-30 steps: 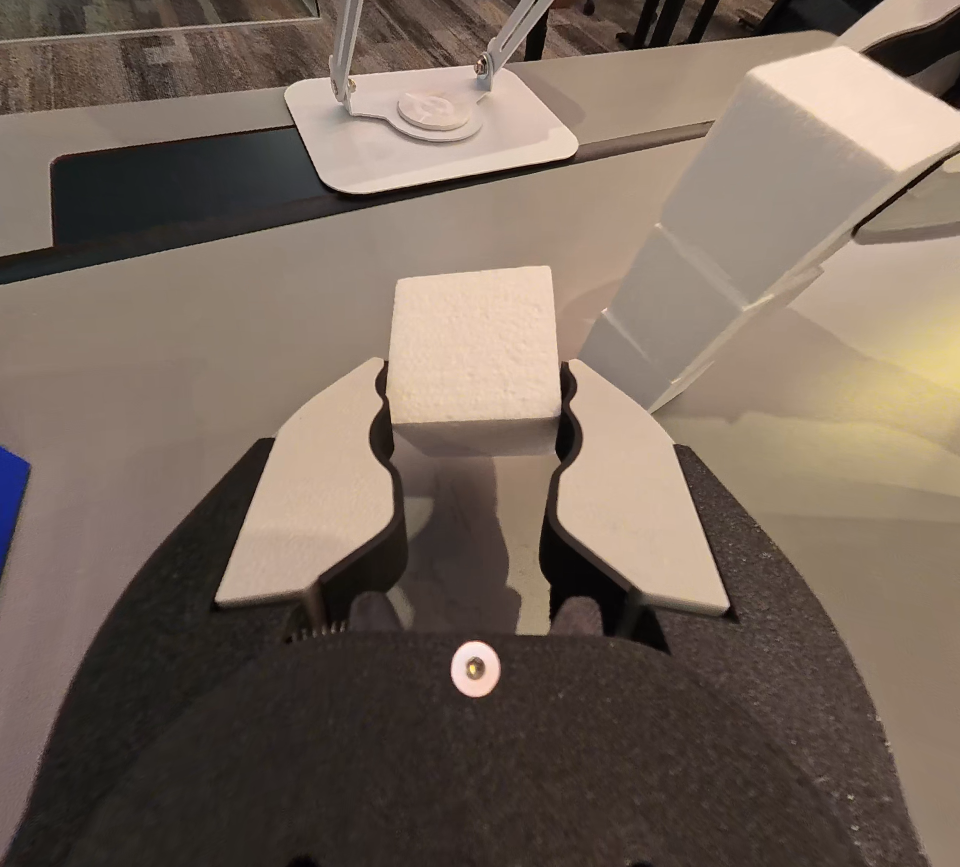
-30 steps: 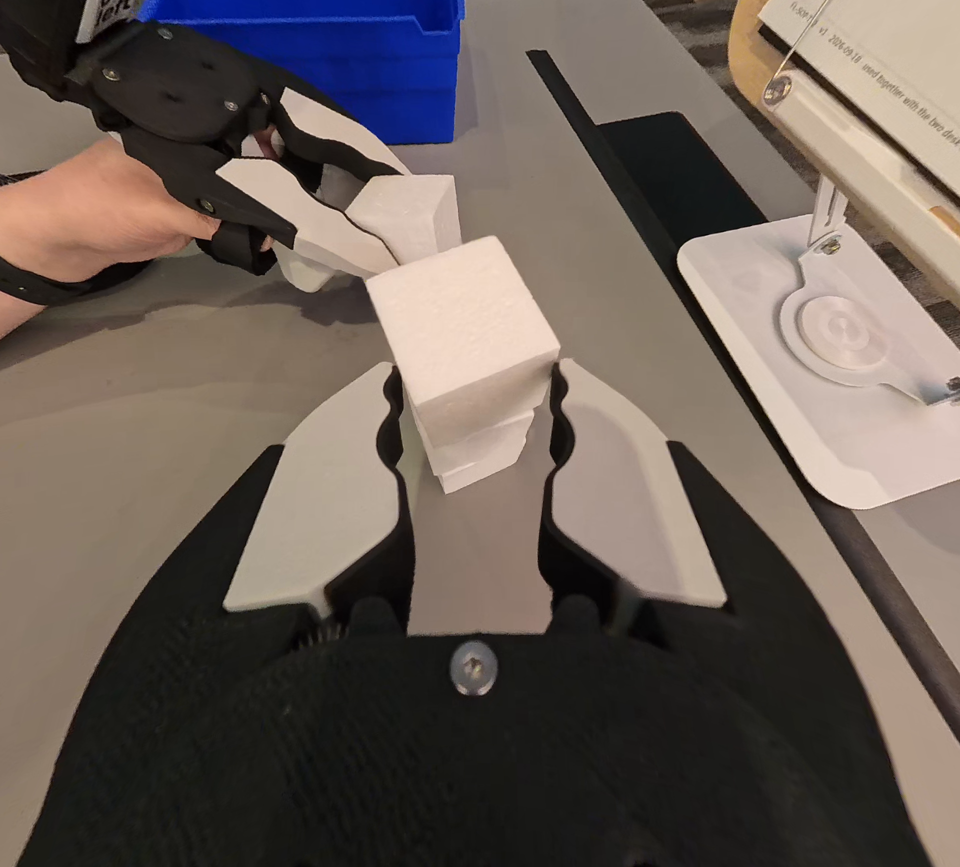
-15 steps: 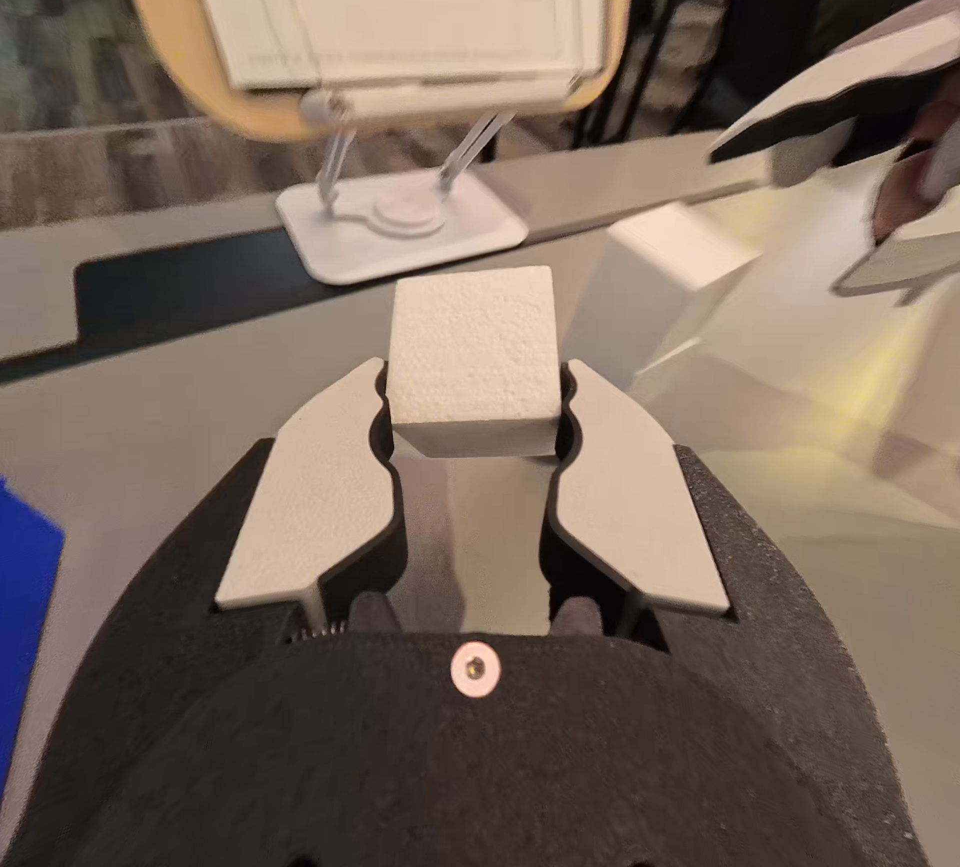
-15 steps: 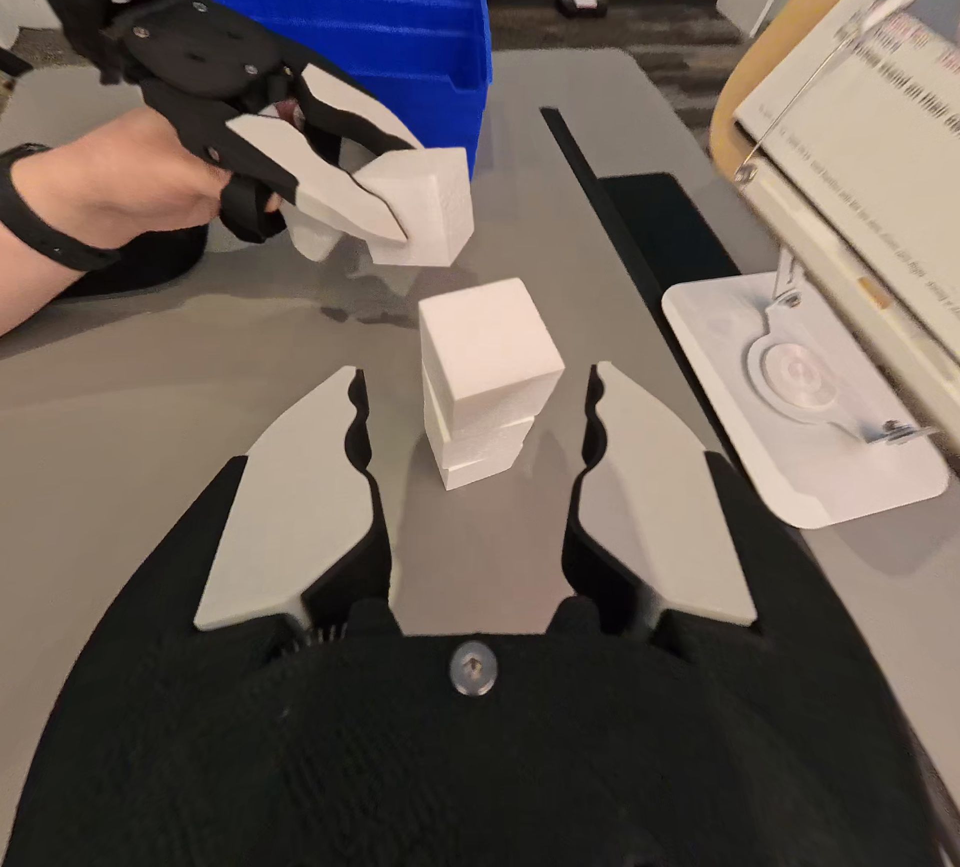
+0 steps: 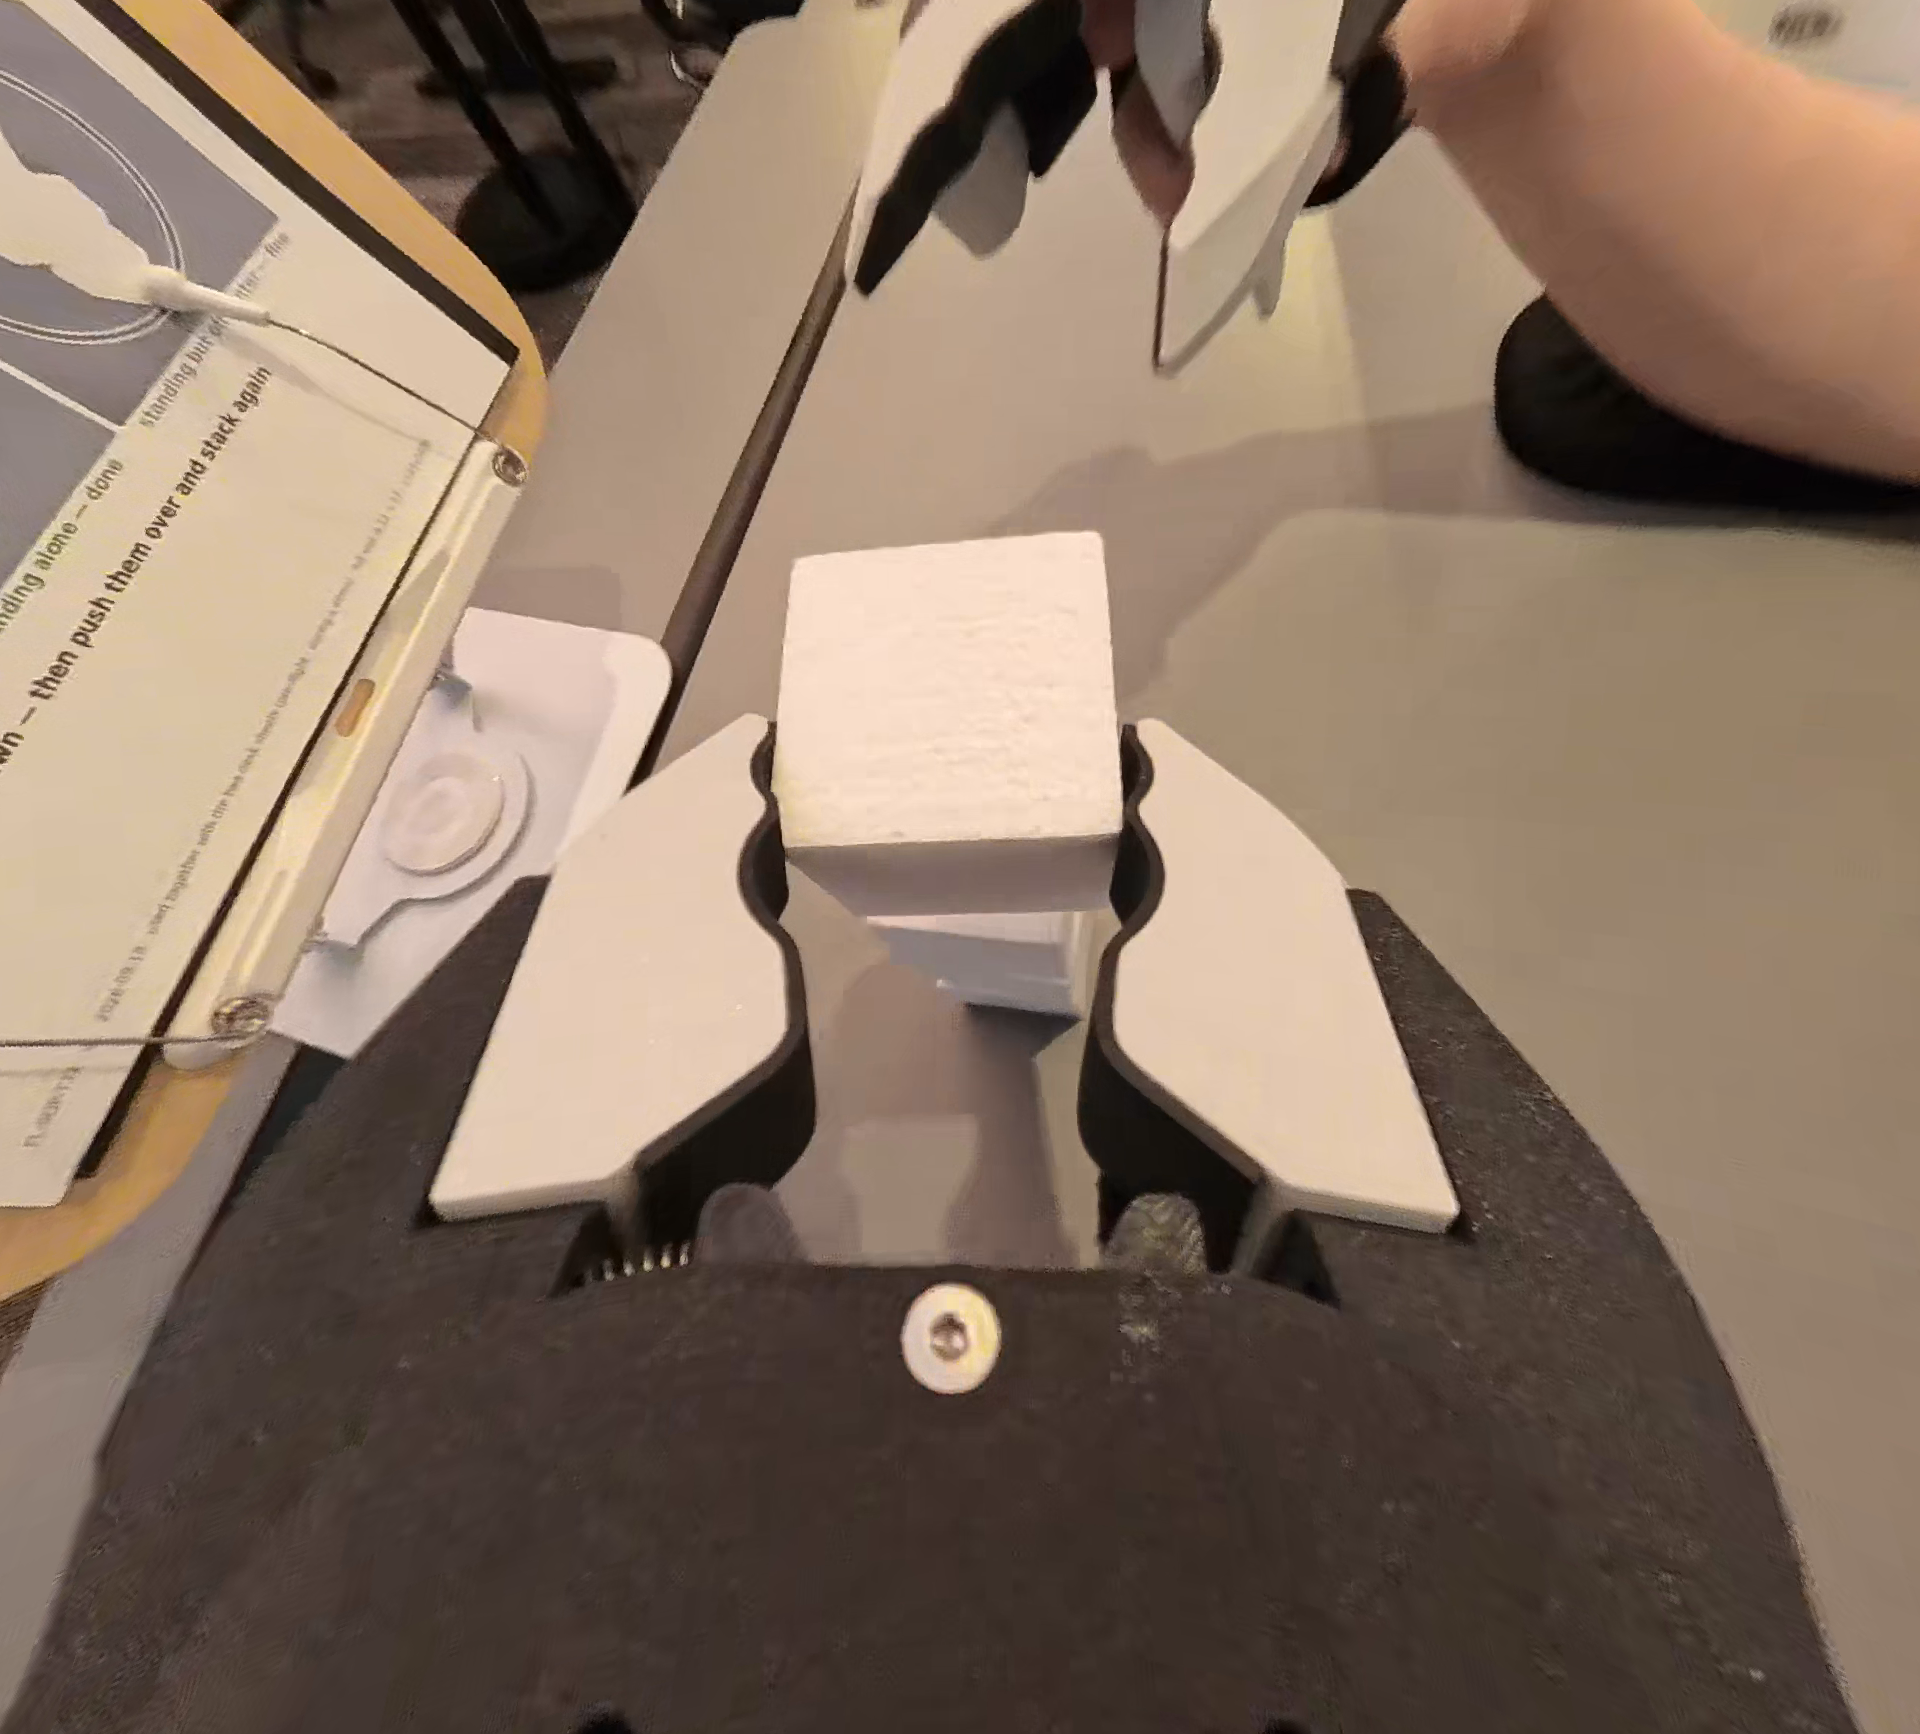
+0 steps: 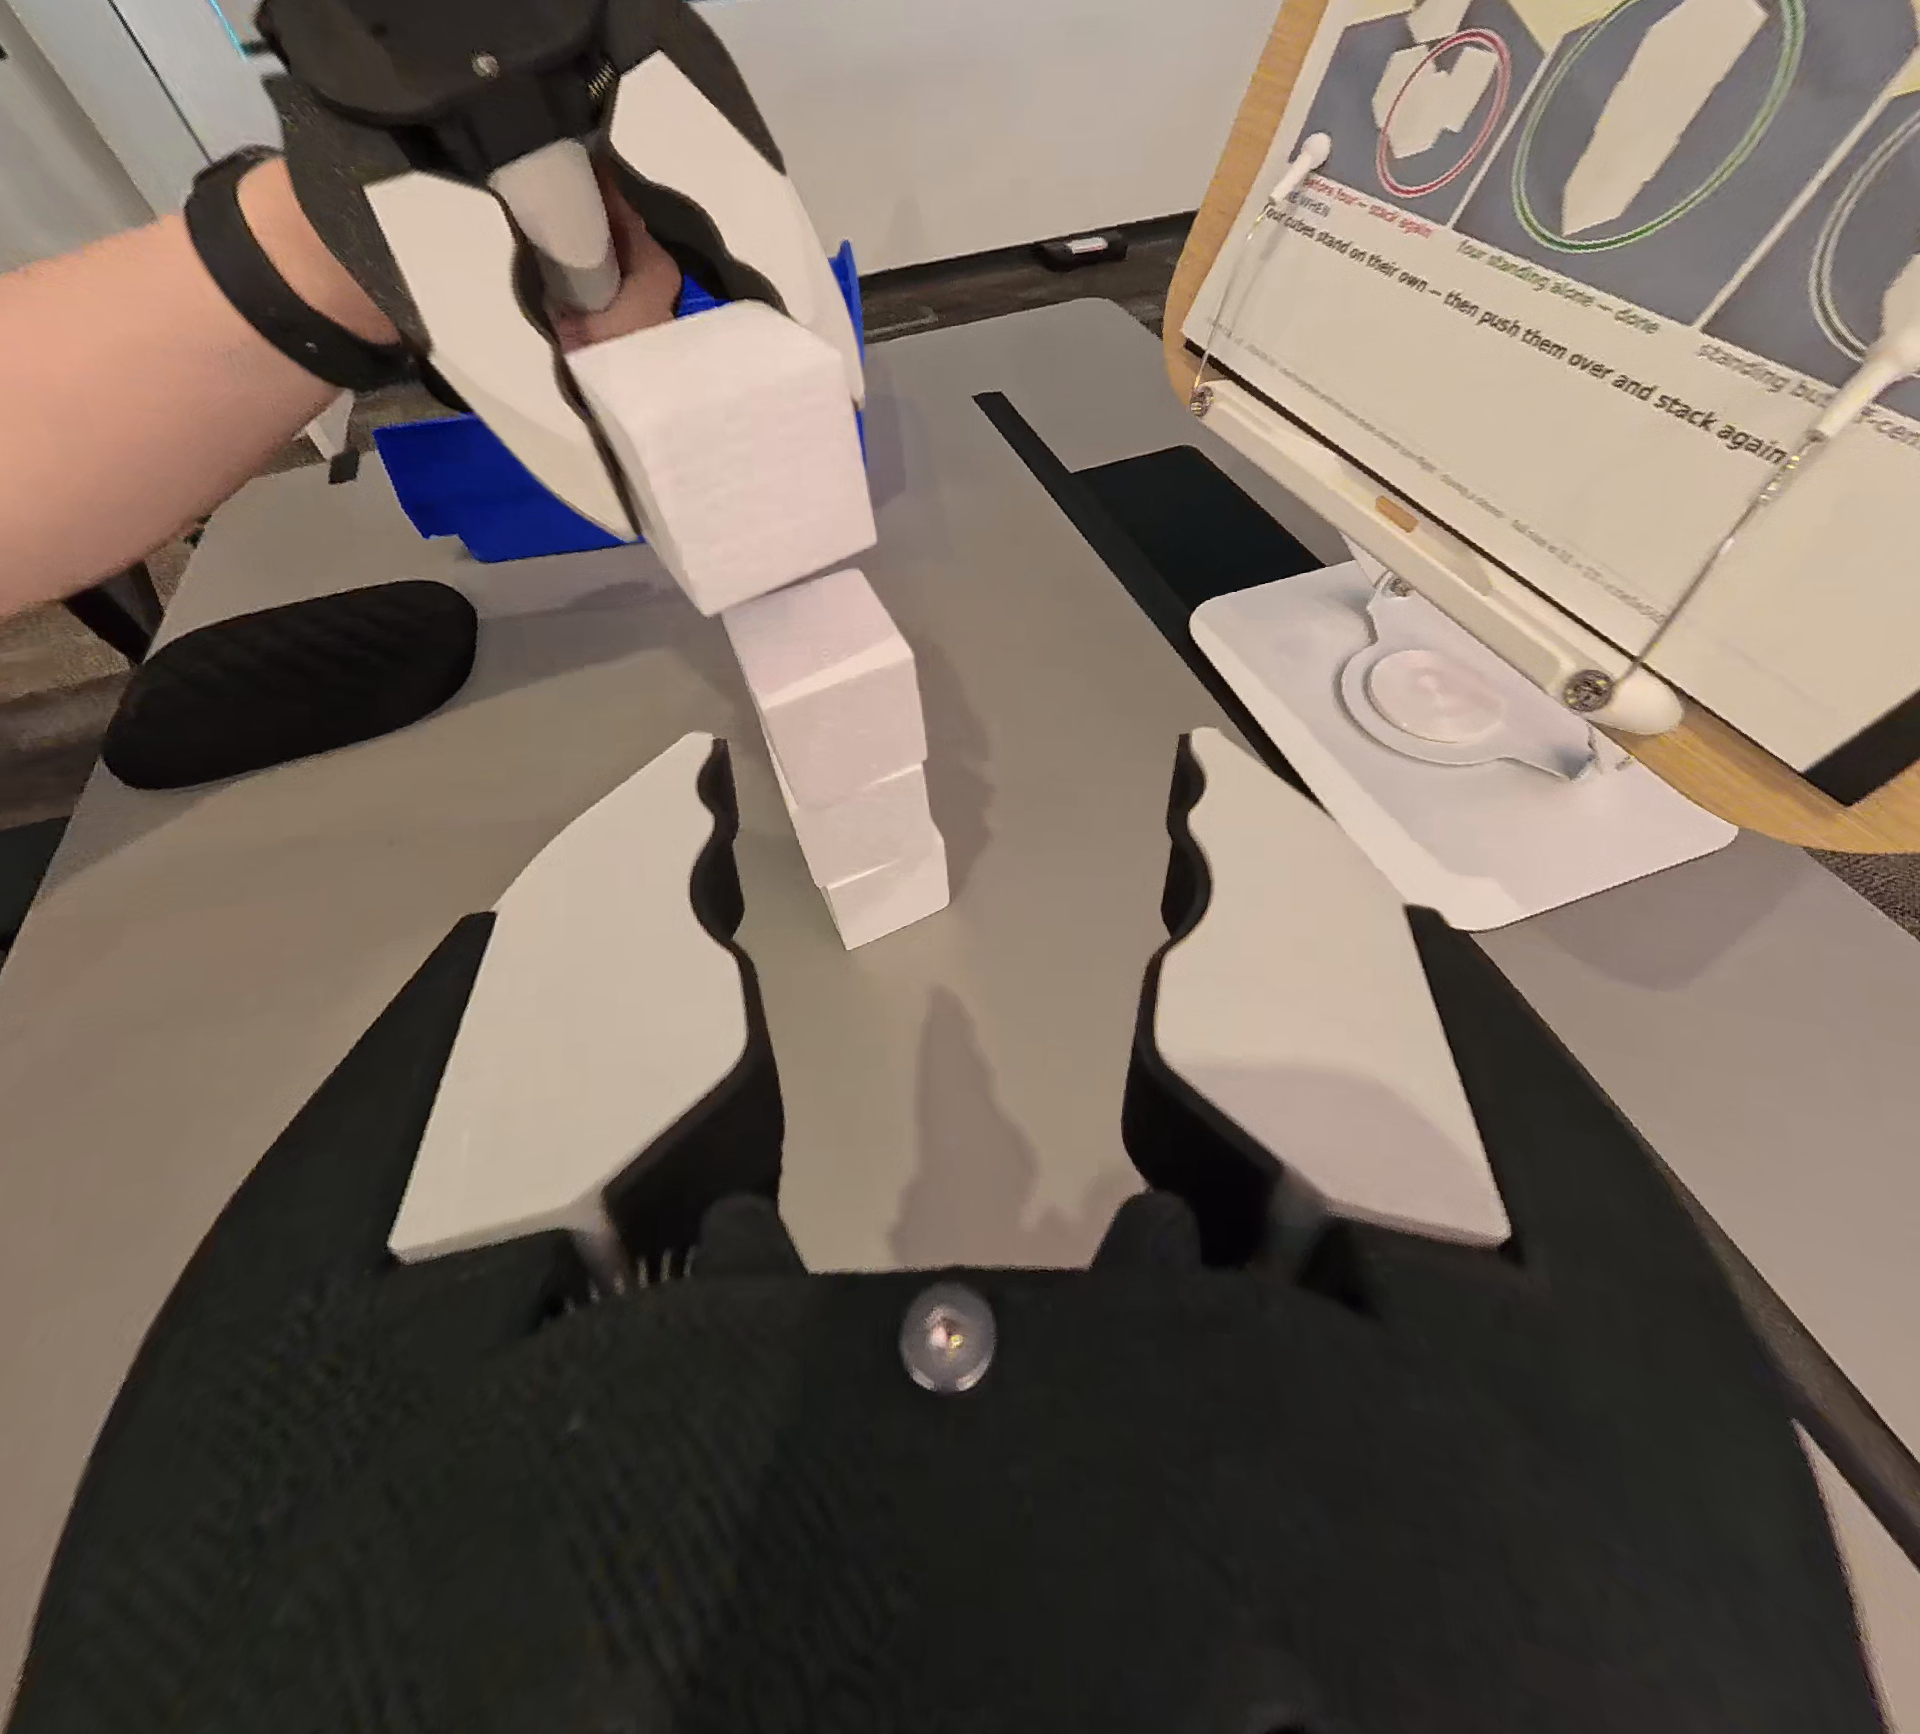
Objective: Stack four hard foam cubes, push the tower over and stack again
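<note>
My left gripper [image 5: 951, 728] is shut on a white foam cube [image 5: 945, 676]. It holds the cube right over a stack of three white foam cubes [image 6: 852, 749] on the grey table [image 6: 312, 957]. In the right wrist view the held cube [image 6: 738, 458] is tilted, and its lower edge meets the top of the slightly leaning stack; I cannot tell if they touch. The stack shows partly under the held cube in the left wrist view [image 5: 987, 967]. My right gripper [image 6: 956, 749] is open and empty, a little short of the stack. It also shows in the left wrist view [image 5: 1013, 313], raised.
A document stand with a printed sheet [image 6: 1558, 282] on a white base [image 6: 1455, 749] is right of the stack. A blue bin [image 6: 499, 489] stands behind it, and a black pad [image 6: 281, 676] lies to the left. A dark slot [image 6: 1143, 521] runs along the table.
My right gripper opened, let go of the stack's top cube and drew back. My left gripper lifted its cube and swung it over the stack.
</note>
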### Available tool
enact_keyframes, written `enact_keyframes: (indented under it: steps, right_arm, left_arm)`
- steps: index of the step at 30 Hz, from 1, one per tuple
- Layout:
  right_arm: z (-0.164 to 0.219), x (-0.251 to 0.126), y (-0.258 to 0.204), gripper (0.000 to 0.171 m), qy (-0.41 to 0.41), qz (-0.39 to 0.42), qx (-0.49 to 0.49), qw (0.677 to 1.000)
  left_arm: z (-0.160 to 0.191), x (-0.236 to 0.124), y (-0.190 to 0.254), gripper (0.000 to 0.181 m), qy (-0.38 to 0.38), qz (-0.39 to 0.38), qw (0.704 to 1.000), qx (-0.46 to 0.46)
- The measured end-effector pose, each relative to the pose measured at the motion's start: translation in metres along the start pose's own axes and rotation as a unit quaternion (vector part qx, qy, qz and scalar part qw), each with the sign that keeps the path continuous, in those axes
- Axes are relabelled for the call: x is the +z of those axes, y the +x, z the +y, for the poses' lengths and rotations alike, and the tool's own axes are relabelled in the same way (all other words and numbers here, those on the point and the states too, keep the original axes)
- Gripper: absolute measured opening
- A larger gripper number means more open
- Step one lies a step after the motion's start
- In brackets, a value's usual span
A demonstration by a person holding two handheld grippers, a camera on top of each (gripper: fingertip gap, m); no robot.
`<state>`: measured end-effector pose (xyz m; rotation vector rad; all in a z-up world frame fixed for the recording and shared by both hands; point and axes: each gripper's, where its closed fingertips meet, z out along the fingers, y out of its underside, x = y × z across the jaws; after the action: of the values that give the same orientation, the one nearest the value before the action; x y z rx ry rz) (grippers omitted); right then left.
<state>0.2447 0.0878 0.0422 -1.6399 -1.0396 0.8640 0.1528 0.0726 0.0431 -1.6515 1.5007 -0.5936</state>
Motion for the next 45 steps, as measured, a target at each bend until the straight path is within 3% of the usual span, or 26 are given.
enact_keyframes:
  steps: [8, 25, 29, 34, 37, 40, 45]
  right_arm:
    - [0.004, 0.001, 0.001, 0.081, -0.006, -0.007, 0.003, 1.0]
    - [0.013, 0.003, 0.007, 0.081, -0.019, -0.004, 0.013, 1.0]
    - [0.018, 0.004, 0.009, 0.081, -0.027, -0.004, 0.017, 0.999]
    - [0.023, 0.004, 0.013, 0.081, -0.034, -0.003, 0.023, 0.999]
    - [0.025, 0.001, 0.016, 0.081, -0.035, -0.001, 0.025, 0.999]
    - [0.028, -0.005, 0.022, 0.081, -0.039, 0.004, 0.029, 0.999]
    - [0.051, -0.037, 0.047, 0.081, -0.085, 0.054, 0.027, 0.995]
  left_arm:
    - [0.024, 0.017, -0.004, 0.061, -0.025, 0.04, 0.999, -0.012]
    - [0.029, 0.021, 0.0, 0.062, -0.038, 0.059, 0.997, 0.006]
    - [0.031, 0.023, 0.001, 0.079, -0.044, 0.055, 0.998, 0.006]
    - [0.016, 0.007, 0.006, 0.086, 0.012, 0.046, 0.999, -0.012]
    - [0.015, -0.018, 0.005, 0.079, 0.062, -0.004, 0.998, -0.032]
    - [0.049, -0.035, -0.005, 0.072, 0.074, -0.114, 0.988, -0.078]
    - [0.131, -0.014, 0.019, 0.057, 0.005, -0.172, 0.976, -0.136]
